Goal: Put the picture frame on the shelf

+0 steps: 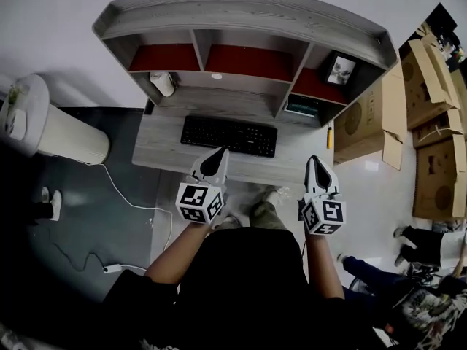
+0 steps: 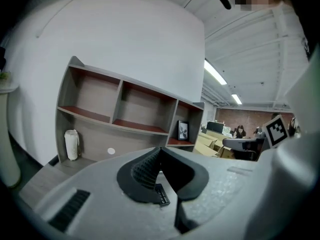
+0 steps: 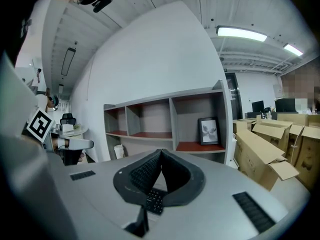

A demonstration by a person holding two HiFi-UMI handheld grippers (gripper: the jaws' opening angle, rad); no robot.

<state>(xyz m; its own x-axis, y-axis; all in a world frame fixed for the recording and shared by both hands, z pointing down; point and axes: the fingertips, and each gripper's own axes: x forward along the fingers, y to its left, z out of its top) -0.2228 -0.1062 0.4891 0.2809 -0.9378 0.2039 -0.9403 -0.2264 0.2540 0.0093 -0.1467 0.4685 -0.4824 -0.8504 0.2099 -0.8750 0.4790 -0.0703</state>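
The black picture frame (image 1: pixel 341 69) stands upright in the right-hand compartment of the grey desk shelf (image 1: pixel 241 9), on its red board. It also shows in the left gripper view (image 2: pixel 183 130) and the right gripper view (image 3: pixel 208 131). My left gripper (image 1: pixel 219 156) hovers over the desk's front edge, left of centre, shut with nothing in it (image 2: pixel 160 150). My right gripper (image 1: pixel 317 162) hangs at the desk's front right, also shut and empty (image 3: pixel 161 152). Both are well short of the shelf.
A black keyboard (image 1: pixel 229 135) lies on the desk between the grippers and the shelf. A white roll (image 1: pixel 162 83) stands under the left compartment. Cardboard boxes (image 1: pixel 379 119) crowd the right side. A white round bin (image 1: pixel 62 133) and a floor cable (image 1: pixel 131 203) are at the left.
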